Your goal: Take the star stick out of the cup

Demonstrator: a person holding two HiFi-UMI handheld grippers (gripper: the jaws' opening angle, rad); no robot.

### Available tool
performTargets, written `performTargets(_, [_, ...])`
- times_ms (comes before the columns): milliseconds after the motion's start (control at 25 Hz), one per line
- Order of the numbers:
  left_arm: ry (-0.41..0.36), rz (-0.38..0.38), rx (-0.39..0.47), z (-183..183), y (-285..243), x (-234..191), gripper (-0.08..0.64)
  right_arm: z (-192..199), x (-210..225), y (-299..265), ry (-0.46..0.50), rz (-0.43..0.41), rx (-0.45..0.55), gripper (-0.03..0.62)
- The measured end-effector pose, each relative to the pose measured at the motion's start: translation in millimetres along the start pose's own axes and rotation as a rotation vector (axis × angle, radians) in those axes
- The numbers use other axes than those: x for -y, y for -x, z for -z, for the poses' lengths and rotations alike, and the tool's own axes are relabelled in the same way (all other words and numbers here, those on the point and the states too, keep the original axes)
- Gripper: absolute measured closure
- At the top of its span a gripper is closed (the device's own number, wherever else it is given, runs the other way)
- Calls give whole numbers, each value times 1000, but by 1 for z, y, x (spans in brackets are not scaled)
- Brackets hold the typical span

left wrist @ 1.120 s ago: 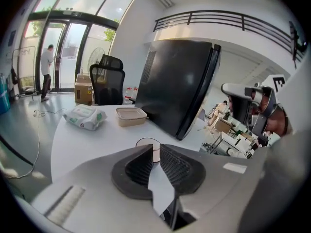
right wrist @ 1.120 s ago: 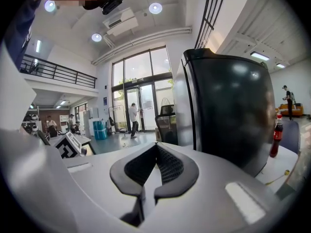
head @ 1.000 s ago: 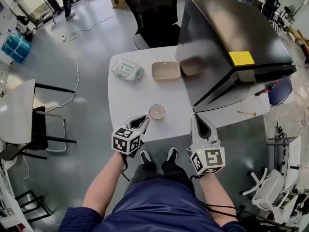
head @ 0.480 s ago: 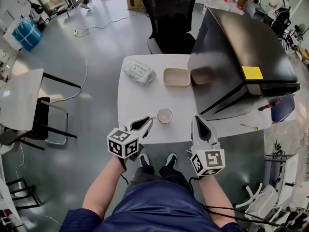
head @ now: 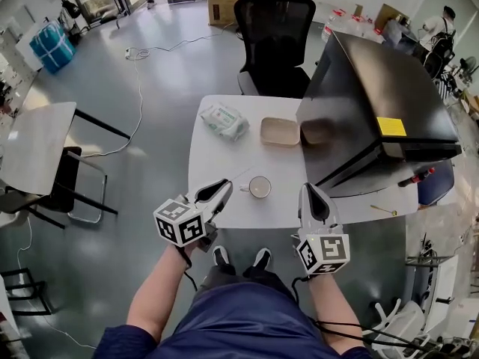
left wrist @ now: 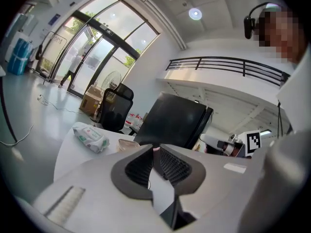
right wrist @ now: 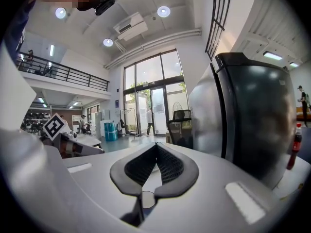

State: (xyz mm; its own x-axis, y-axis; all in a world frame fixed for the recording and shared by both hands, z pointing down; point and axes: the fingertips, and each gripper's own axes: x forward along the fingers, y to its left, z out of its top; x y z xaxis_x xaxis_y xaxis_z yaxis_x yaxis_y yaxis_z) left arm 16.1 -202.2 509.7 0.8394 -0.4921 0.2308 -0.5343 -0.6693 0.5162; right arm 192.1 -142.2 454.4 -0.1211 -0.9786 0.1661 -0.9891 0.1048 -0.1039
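— What is the left gripper [head: 224, 185] doing?
— Its jaws are squeezed tight on the stick [head: 239, 175]. The thin stick pokes out from the tips toward the cup [head: 260, 188]. In the left gripper view it shows only as a tiny pink bit at the tips. I cannot see the star.
— Is the stick in the cup?
— It looks out of it, just beside the rim, up and to the left.
— And the right gripper [head: 310, 188]?
— Closed up, with nothing in it. It hangs over the near edge of the table [head: 213, 155], apart from the cup.
— What else is on the white table?
— A pack of wipes [head: 223, 120] and a tan tray [head: 280, 131]. A big black box [head: 374, 103] fills the right side.
— And the room?
— The floor [head: 150, 163] is grey and shiny. A black chair [head: 273, 28] stands behind the table. A cord [head: 140, 88] lies on the floor. A side table [head: 34, 144] stands at the left. Glass doors [left wrist: 92, 52] are far off.
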Motion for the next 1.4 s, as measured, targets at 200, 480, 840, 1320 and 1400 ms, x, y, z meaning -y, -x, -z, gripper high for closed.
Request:
performTargets(200, [18, 8, 70, -24, 15, 2, 514, -9, -10, -3, 11, -23, 15, 586])
performTargets(480, [82, 14, 174, -55, 40, -4, 514, -20, -26, -13, 23, -63, 34, 585])
performTargets(840, [129, 10, 277, -85, 73, -20, 514, -30, -48, -28, 27, -112, 49, 586])
performTargets(1320, [177, 0, 368, -111, 102, -40, 514, -41, -58, -41, 33, -135, 68, 586])
performTargets(1400, [184, -3, 379, -115, 104, -43, 515, -44, -57, -43, 35, -133, 71, 585])
